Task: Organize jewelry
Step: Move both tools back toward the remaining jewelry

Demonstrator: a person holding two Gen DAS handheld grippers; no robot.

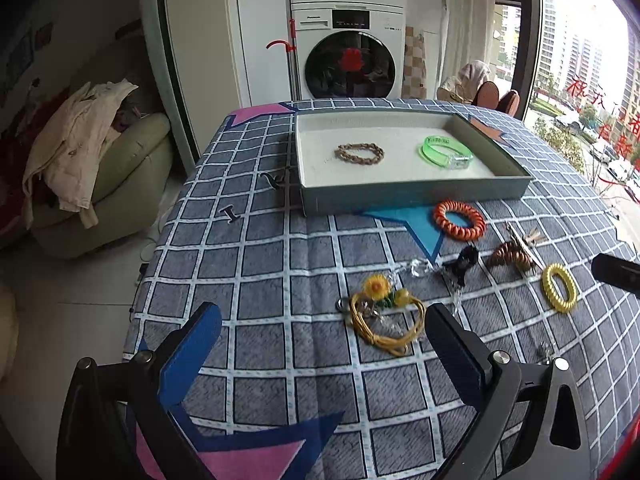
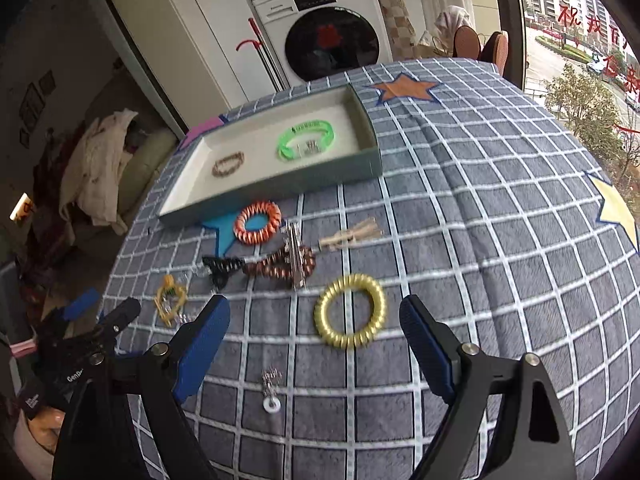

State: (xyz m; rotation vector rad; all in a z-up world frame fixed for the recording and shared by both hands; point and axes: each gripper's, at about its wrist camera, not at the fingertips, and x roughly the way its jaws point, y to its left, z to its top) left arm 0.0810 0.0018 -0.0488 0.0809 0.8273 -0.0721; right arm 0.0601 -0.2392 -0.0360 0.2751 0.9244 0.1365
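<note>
Blue-padded fingers of the left gripper fill the foreground, spread wide with nothing between them, above the grey checked tablecloth. Just ahead of its right finger lies a yellow cord bracelet with yellow flower charms.

Far ahead of both tools sits the largest thing, a shallow grey-green rectangular tray with a white lining. It holds two pieces: a brown braided bracelet and a translucent green band, well apart from each other.

Between tray and grippers, three coiled rings lie on the cloth: an orange one just beside the tray's near wall, a dark brown one with a silver clip across it, and a yellow one.

That yellow coil lies directly ahead of the right gripper, between the lines of its two open, empty fingers. One black claw clip sits left of the brown coil; one pale tasselled piece lies further ahead. A small silver charm with a white ring rests on the cloth between the right gripper's fingers, nearer than the yellow coil.
</note>
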